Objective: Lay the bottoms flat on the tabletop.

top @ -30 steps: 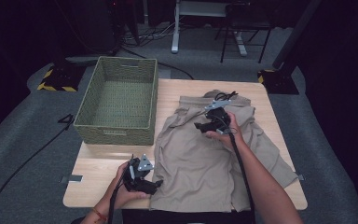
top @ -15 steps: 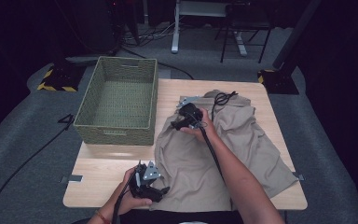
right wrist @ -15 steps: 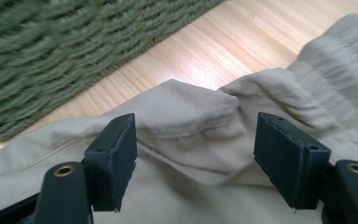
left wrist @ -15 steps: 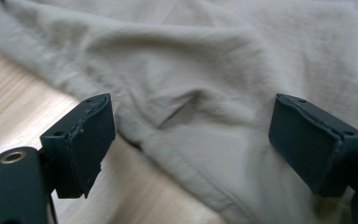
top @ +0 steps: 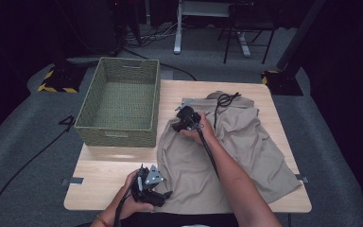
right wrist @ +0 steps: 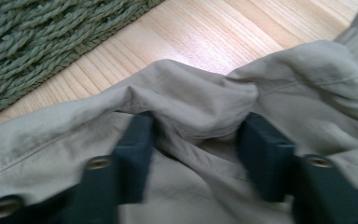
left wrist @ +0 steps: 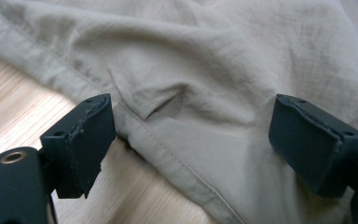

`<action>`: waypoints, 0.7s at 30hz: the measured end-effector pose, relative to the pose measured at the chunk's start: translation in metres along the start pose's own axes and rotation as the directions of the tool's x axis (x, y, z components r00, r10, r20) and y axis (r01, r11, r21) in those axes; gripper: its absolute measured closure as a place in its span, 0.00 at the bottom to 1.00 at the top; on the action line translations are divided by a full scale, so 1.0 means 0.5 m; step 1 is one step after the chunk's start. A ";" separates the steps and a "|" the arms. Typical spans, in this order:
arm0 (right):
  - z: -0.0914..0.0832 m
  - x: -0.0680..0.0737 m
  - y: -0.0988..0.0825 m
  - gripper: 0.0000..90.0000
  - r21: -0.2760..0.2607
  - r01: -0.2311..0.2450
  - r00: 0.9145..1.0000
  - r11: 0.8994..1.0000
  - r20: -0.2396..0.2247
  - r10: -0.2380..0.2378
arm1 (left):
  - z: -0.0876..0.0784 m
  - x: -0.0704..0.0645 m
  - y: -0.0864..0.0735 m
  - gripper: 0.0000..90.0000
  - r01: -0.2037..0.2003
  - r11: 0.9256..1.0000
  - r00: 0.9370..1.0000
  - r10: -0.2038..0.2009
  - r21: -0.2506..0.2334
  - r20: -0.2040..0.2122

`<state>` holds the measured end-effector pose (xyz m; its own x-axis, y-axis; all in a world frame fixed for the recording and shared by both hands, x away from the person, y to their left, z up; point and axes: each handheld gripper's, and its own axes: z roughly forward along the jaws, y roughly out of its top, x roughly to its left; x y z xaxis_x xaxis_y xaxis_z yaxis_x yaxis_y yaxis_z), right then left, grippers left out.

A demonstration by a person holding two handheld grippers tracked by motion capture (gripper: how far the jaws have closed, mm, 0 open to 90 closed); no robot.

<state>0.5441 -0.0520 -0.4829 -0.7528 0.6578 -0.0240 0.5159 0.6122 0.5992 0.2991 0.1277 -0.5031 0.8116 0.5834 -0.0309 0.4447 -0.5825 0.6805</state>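
Now the right hand-held gripper (top: 181,121) has been closing, bunching the khaki garment's (top: 246,142) ten-o'clock edge; the left hand-held gripper (top: 159,195) gapes wide at seven o'clock, so folding seems begun.

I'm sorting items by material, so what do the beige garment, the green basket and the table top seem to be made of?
Garment: likely a thin woven cotton or linen blend, matte; fine crosshatch weave, stitched hems and soft creases show. Basket: braided cord or dyed fibre, olive and matte; thick twisted strands show. Table: pale wood or wood-look laminate, smooth, with straight grain lines.
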 end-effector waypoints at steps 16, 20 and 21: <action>-0.033 -0.017 -0.003 0.95 0.017 0.023 1.000 1.000 -0.001 -0.023 | -0.007 0.012 -0.001 0.22 0.037 0.999 0.998 -0.037 0.004 -0.041; -0.058 -0.013 0.004 0.95 -0.013 0.036 0.999 0.999 0.004 -0.036 | -0.009 0.015 -0.005 0.26 0.035 0.999 0.999 -0.036 -0.006 -0.038; -0.060 -0.014 0.003 0.95 -0.013 0.038 0.999 0.999 0.005 -0.038 | -0.009 0.015 -0.005 0.26 0.033 0.999 0.999 -0.033 -0.006 -0.036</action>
<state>0.5377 -0.0687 -0.4580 -0.7700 0.6361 -0.0506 0.4816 0.6314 0.6078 0.3024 0.1363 -0.5018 0.7821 0.6226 -0.0270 0.4688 -0.5592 0.6838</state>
